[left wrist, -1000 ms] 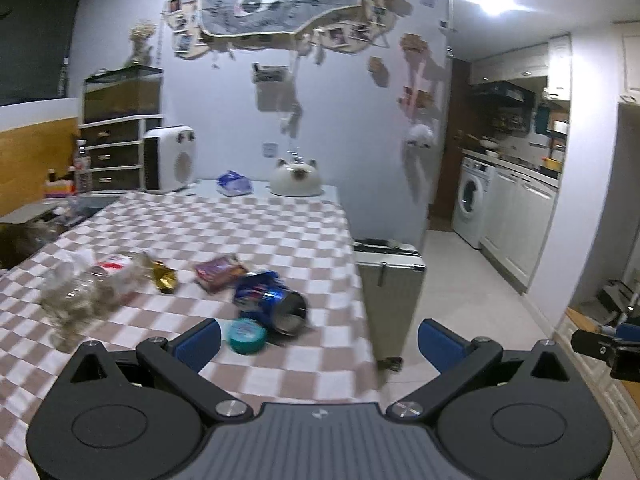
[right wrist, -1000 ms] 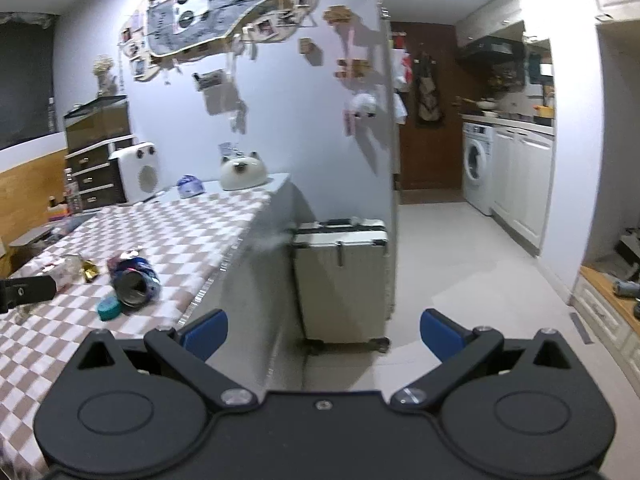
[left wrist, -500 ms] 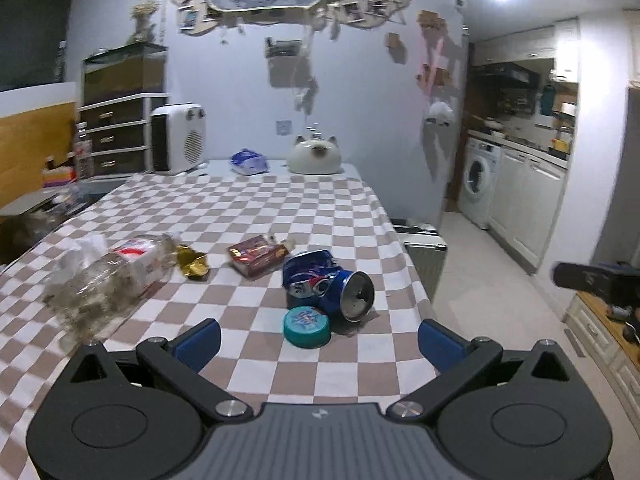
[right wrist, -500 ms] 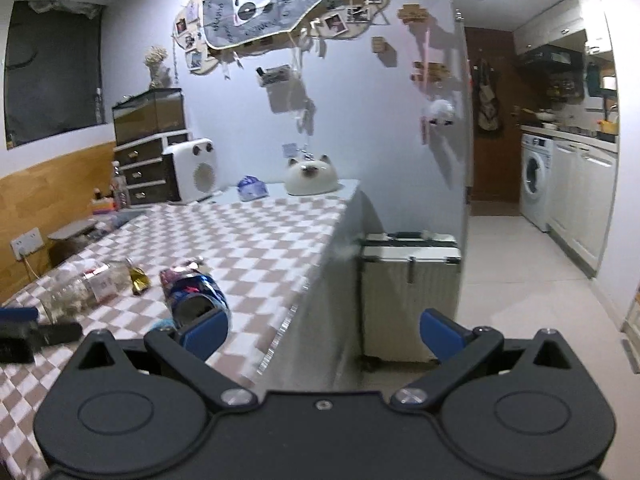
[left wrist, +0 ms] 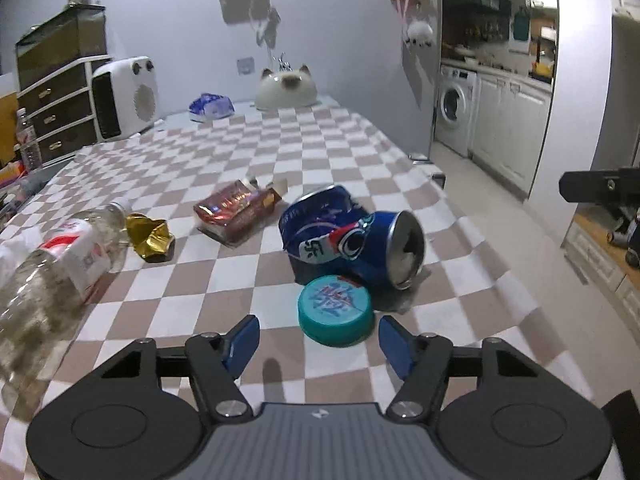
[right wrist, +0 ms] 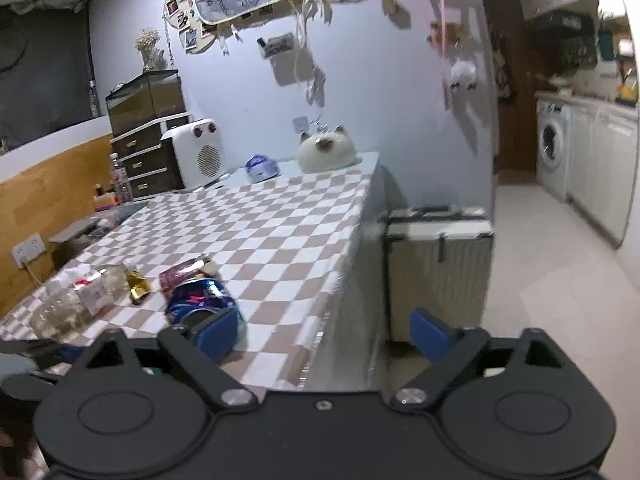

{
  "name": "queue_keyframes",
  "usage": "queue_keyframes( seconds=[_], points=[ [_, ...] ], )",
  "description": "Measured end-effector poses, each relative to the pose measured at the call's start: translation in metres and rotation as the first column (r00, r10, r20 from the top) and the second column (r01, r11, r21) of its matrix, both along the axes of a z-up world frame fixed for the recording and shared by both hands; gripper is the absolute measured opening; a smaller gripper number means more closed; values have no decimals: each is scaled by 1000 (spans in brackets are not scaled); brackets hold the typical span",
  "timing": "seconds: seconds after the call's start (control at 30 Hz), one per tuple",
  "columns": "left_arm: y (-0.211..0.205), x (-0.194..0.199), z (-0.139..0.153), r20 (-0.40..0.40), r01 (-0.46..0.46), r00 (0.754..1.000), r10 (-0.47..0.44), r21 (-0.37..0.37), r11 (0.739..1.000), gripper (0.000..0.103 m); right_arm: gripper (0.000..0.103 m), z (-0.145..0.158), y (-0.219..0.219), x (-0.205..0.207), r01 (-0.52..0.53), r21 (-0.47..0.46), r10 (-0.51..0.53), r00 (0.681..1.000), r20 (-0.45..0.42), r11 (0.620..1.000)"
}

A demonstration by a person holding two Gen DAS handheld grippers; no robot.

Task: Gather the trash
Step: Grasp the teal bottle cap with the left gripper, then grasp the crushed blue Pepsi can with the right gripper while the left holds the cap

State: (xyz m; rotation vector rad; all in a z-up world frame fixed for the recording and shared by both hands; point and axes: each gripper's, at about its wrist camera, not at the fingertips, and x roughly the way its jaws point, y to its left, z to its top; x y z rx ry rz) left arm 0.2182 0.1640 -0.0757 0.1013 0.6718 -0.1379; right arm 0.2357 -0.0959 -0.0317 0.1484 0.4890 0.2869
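Observation:
Trash lies on the checkered table [left wrist: 320, 148]: a crushed blue can [left wrist: 352, 240], a teal lid [left wrist: 335, 309] in front of it, a red snack wrapper [left wrist: 236, 212], a crumpled gold foil [left wrist: 151, 237] and a clear plastic bottle [left wrist: 52, 276] on its side. My left gripper [left wrist: 318, 344] is open and empty, just short of the teal lid, which lies ahead between the blue fingers. My right gripper [right wrist: 322, 330] is open and empty over the table's right edge, its left finger in front of the can [right wrist: 198, 294]. The bottle [right wrist: 76, 300] and foil [right wrist: 138, 285] show there too.
A cat-shaped ceramic piece [left wrist: 286, 90], a white heater [left wrist: 124, 96] and a blue bag [left wrist: 211, 107] stand at the table's far end. A silver suitcase [right wrist: 438, 272] stands on the floor right of the table. Kitchen cabinets and a washing machine [right wrist: 554, 148] line the right wall.
My left gripper has moved forward and down toward the teal lid and can, its fingers narrower. My right gripper has swung left toward the table, now close to the can.

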Motion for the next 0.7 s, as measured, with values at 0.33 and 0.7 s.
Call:
queue_keyframes(
  seconds=[0.33, 0.7],
  points=[
    [-7, 23, -14, 24, 73, 997, -72, -36, 997, 52, 61, -18, 44, 39, -85, -82, 81, 995, -60, 993],
    [27, 18, -17, 51, -38, 998, 46, -159, 986, 50, 47, -32, 79, 80, -78, -126, 68, 994, -83, 989]
  ],
)
